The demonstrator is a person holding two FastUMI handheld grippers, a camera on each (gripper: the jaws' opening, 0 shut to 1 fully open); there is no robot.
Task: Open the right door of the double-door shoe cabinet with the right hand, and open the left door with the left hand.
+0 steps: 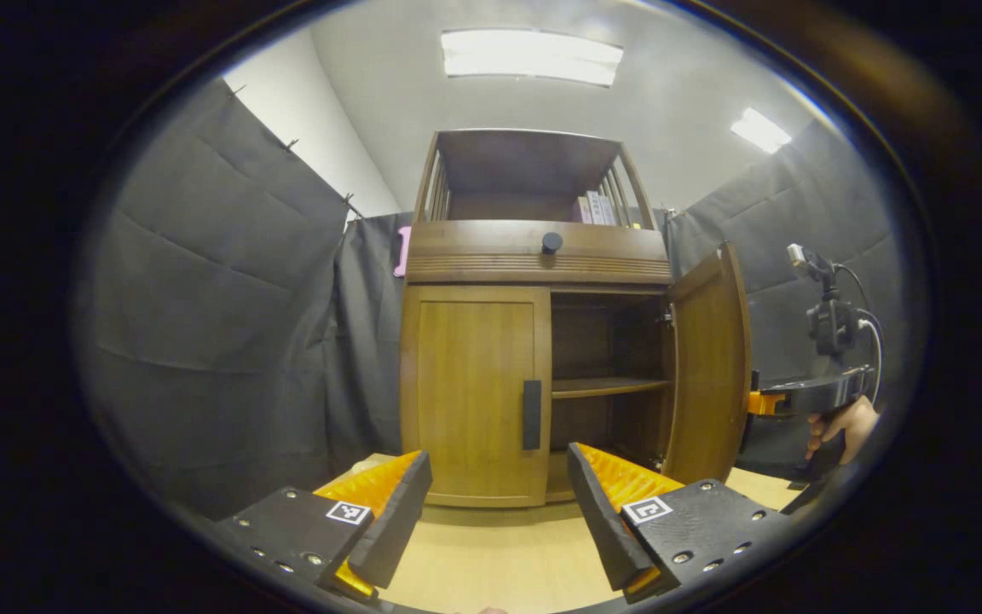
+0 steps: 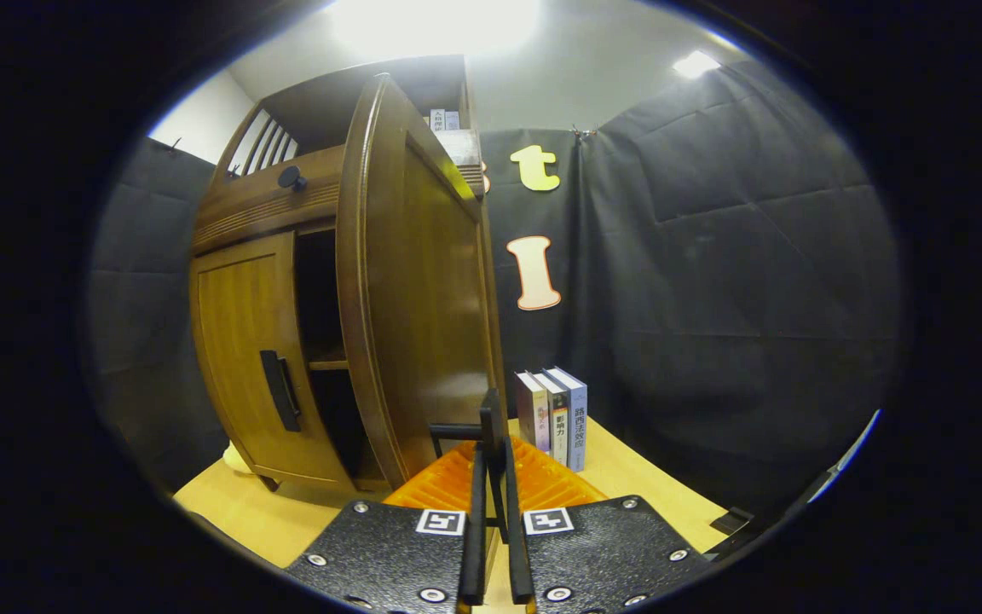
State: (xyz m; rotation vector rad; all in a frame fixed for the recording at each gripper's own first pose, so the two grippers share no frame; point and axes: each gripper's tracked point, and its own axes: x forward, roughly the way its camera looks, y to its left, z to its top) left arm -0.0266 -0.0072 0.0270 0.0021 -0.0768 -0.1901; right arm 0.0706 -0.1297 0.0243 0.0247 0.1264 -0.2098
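The wooden shoe cabinet stands on a table. Its left door is closed, with a black vertical handle at its inner edge. The right door is swung wide, baring the inner shelf. My left gripper is open, low in front of the left door and short of its handle. In the right gripper view, my right gripper is shut on the black handle of the opened right door. A hand holds that gripper at the right of the left gripper view.
The cabinet rests on a light wooden table. Three upright books stand on it just right of the opened door. A drawer with a round black knob and an open top shelf holding books sit above the doors. Black cloth walls surround everything.
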